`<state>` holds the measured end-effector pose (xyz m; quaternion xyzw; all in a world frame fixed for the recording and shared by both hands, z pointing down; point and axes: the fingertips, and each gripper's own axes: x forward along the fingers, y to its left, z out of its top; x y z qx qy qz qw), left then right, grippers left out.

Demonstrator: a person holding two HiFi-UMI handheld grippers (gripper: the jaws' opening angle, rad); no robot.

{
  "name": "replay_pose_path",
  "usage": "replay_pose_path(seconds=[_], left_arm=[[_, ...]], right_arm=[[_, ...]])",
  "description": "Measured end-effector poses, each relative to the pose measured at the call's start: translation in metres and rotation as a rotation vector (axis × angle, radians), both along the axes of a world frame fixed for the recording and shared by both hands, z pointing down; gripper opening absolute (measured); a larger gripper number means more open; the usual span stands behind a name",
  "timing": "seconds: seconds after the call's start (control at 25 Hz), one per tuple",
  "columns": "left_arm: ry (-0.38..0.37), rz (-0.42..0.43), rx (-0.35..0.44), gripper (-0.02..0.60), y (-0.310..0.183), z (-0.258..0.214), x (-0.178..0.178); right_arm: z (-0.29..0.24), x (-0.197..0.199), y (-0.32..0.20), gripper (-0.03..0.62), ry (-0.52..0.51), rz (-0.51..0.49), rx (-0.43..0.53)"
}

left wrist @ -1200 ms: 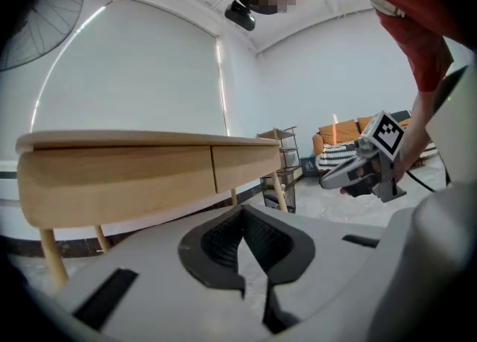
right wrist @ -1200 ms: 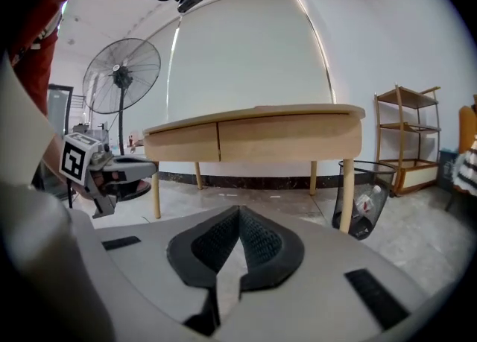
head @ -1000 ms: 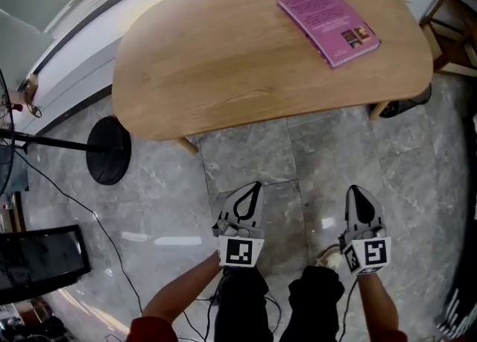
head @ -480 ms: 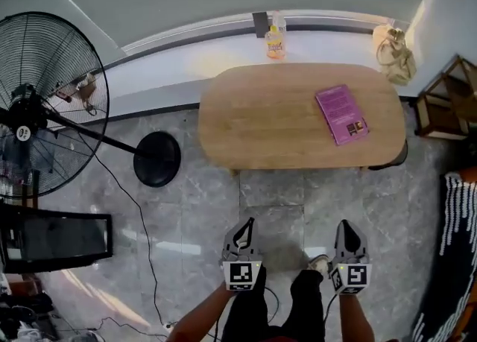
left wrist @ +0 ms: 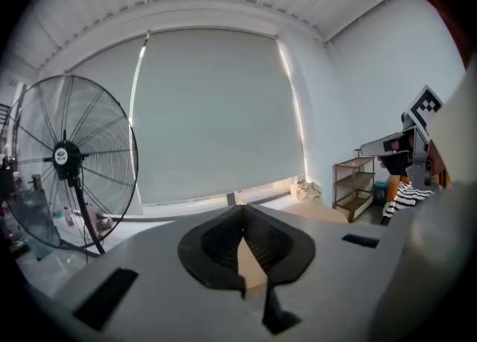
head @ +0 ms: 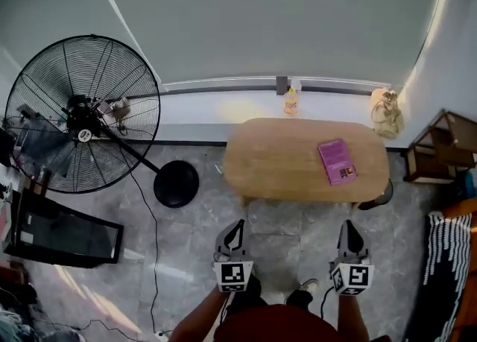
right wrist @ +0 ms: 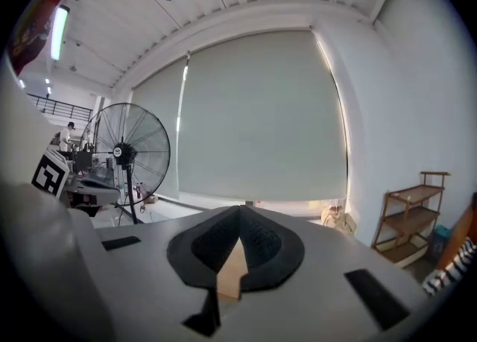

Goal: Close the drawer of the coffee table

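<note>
Wooden coffee table (head: 279,163) holds one purple book (head: 337,162); left tool (head: 238,223) and right tool (head: 348,224) both closed, empty.

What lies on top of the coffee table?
Only a purple book, toward the table's right end in the head view. The table hides whatever is under it; no drawer shows.

Large black pedestal fan (head: 82,121) at left, round base (head: 177,184) on grey tiled floor (head: 283,236), thin cable (head: 154,251) trailing past. Black screen (head: 63,232) low beside fan. Grey roller blind (head: 276,20) down. Orange bottle (head: 291,100) and beige bag (head: 384,113) on white sill (head: 223,106). Purple book (head: 337,162) lying flat. Wooden shelf rack (head: 440,150) at right, striped black-and-white fabric (head: 446,258) nearer the camera.
</note>
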<state>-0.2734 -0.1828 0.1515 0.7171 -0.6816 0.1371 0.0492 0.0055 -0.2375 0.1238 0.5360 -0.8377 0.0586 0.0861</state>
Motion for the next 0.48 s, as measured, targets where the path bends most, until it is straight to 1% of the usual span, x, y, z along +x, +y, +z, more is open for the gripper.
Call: replay_pose_path(seconds=[0.08,0.16,0.28,0.36,0.48], left_arm=[[-0.009,0.008,0.051,0.008,-0.005,-0.034,0.002],[-0.015,0.022,0.112,0.008,-0.006,-0.068,0.003],[-0.054,0.033,0.239,0.008,-0.004,-0.121,0.004],[-0.038,0.043,0.319,0.008,0.0,-0.151,0.013],[0.017,0.084,0.387,0.008,0.008,-0.178,0.025]], right_arm=[[-0.039,0.001,-0.002,-0.003,0.014,0.002,0.071],[-0.072,-0.003,-0.003,-0.003,0.039,-0.006,0.121],[-0.115,-0.008,-0.006,-0.003,0.045,-0.019,0.202],[-0.139,0.002,-0.004,-0.003,0.04,-0.009,0.246],[-0.161,0.015,-0.001,-0.003,0.039,0.006,0.286]])
